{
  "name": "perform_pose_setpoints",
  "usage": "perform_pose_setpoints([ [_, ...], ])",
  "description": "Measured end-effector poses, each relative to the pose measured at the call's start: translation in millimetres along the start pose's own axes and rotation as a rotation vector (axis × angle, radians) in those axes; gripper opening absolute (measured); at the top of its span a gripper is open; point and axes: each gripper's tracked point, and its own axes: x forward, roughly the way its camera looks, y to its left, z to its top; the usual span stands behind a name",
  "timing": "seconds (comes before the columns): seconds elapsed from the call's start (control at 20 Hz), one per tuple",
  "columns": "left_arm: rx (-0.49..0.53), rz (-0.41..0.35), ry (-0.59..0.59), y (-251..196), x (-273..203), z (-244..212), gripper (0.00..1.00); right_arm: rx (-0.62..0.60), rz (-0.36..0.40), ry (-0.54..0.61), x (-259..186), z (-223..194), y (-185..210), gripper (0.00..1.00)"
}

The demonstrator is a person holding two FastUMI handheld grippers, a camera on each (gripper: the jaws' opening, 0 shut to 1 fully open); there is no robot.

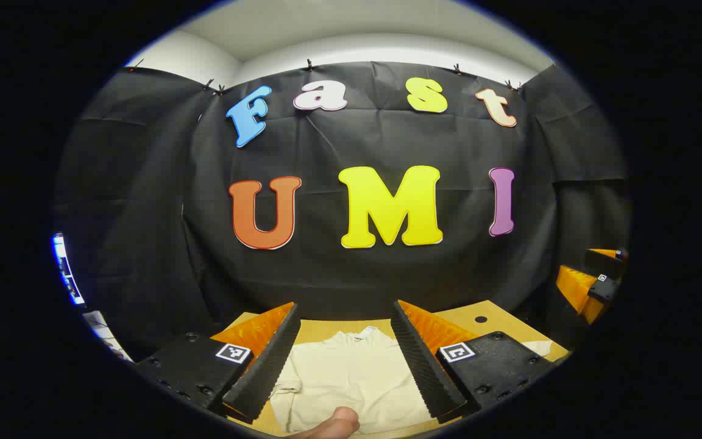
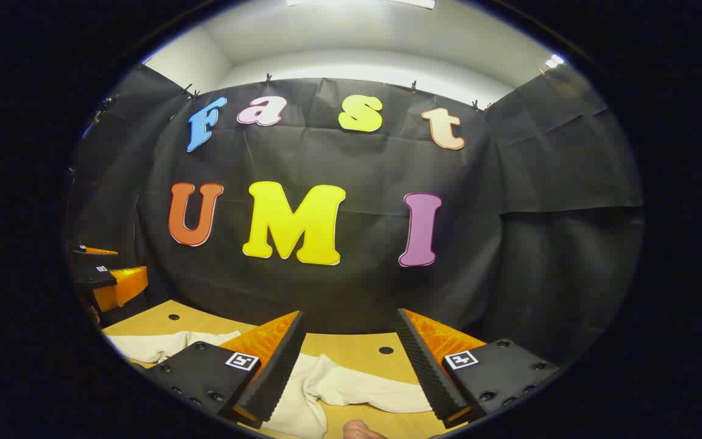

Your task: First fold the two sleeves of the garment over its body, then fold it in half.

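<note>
A cream garment lies flat on the wooden table, its collar toward the wall. My left gripper hangs open above its body, with cloth visible between the fingers but not pressed. In the right gripper view one sleeve of the garment lies crumpled on the table, and more cream cloth stretches to the left. My right gripper is open over that sleeve. The right gripper also appears at the far right of the left gripper view, and the left gripper at the far left of the right gripper view.
The black cloth wall stands close behind the table. Small round holes mark the tabletop. A fingertip shows at the bottom of the left gripper view, another at the bottom of the right gripper view.
</note>
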Motion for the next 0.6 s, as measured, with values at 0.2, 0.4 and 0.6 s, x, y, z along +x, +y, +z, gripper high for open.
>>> perform_pose_setpoints([
  [0.2, 0.009, 0.017, 0.017, 7.7, 2.8, -5.3, 0.96, 0.002, 0.028, 0.014, 2.0, -3.1, 13.2, 0.94],
  [0.4, -0.003, 0.007, 0.025, 5.9, 3.4, -7.9, 0.97, -0.012, 0.066, 0.017, 1.5, -4.6, 26.4, 0.94],
  [0.6, -0.013, -0.002, 0.036, 4.5, 6.8, -11.8, 0.96, -0.012, 0.07, 0.021, 1.7, -7.3, 29.0, 0.94],
])
